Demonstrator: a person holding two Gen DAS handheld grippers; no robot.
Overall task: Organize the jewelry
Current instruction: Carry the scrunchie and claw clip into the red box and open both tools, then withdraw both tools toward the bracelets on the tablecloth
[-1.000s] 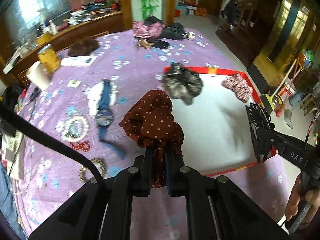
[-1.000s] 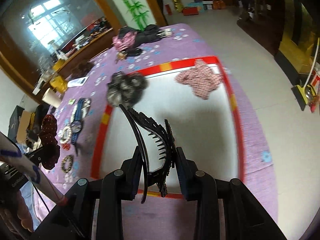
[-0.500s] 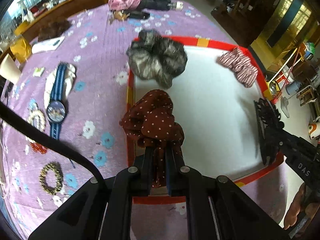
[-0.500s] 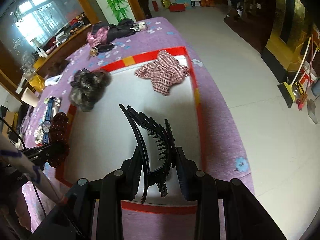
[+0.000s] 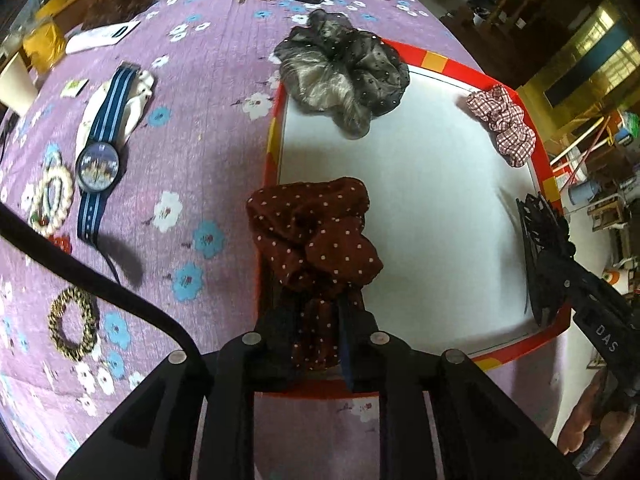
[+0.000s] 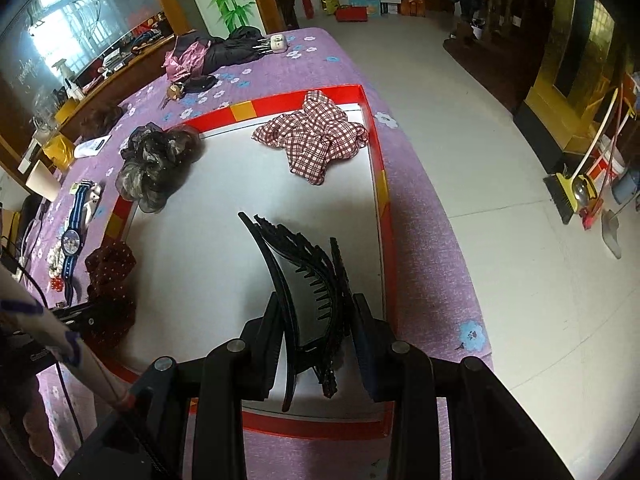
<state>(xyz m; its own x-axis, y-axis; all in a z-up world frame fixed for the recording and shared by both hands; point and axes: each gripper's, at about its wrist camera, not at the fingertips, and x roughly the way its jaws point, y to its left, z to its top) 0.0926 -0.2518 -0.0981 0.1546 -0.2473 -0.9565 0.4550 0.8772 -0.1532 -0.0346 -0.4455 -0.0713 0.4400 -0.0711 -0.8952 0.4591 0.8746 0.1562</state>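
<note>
My left gripper [image 5: 316,320] is shut on a dark red polka-dot scrunchie [image 5: 316,232], held over the near left edge of the red-rimmed white tray [image 5: 436,60]. My right gripper [image 6: 316,320] is shut on a black hair claw clip [image 6: 304,272], held over the tray's [image 6: 240,112] near right part. A grey-black scrunchie [image 5: 344,76] lies over the tray's far left corner, and a red checked scrunchie [image 5: 504,124] lies at its far right. The right gripper with the clip also shows in the left wrist view [image 5: 544,260]. The red scrunchie also shows in the right wrist view [image 6: 108,268].
On the purple flowered cloth [image 5: 192,128] left of the tray lie a blue striped watch [image 5: 98,160], a pearl bracelet [image 5: 50,196] and a leopard-print hair tie [image 5: 74,328]. Clothes, a paper cup and a yellow jar stand at the far side. The table's right edge drops to the floor [image 6: 520,160].
Both grippers have moved forward and lower over the tray with their loads. The red scrunchie has gone from over the cloth to over the tray's left rim.
</note>
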